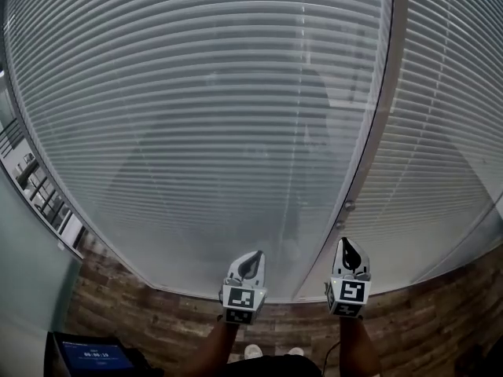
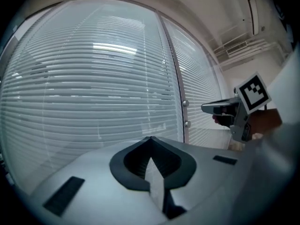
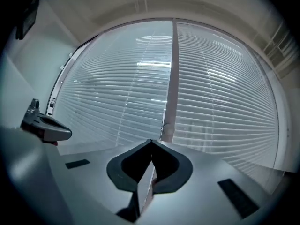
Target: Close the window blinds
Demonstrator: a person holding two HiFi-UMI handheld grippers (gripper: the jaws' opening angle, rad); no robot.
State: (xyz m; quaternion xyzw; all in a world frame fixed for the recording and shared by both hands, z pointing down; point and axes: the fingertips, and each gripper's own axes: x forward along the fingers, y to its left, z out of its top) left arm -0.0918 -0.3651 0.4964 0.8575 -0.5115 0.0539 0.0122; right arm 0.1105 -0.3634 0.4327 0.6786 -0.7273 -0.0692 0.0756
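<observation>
White horizontal blinds [image 1: 196, 116] cover a large window in two panels, split by a grey upright frame post [image 1: 369, 140] that carries two small knobs [image 1: 347, 206]. My left gripper [image 1: 253, 256] is low in the head view, pointing at the left panel's bottom. My right gripper [image 1: 348, 243] is beside it, just below the knobs. Both are shut with nothing between the jaws. In the left gripper view the jaws [image 2: 151, 138] meet in front of the blinds [image 2: 93, 88], with the right gripper [image 2: 220, 108] off to the right. In the right gripper view the shut jaws [image 3: 151, 141] point at the post [image 3: 171, 78].
A wood-patterned floor strip [image 1: 134, 305] runs below the window. A dark device with a lit blue screen [image 1: 94, 356] sits at the lower left. The person's shoes [image 1: 251, 352] show at the bottom. A wall [image 1: 23, 289] borders the window on the left.
</observation>
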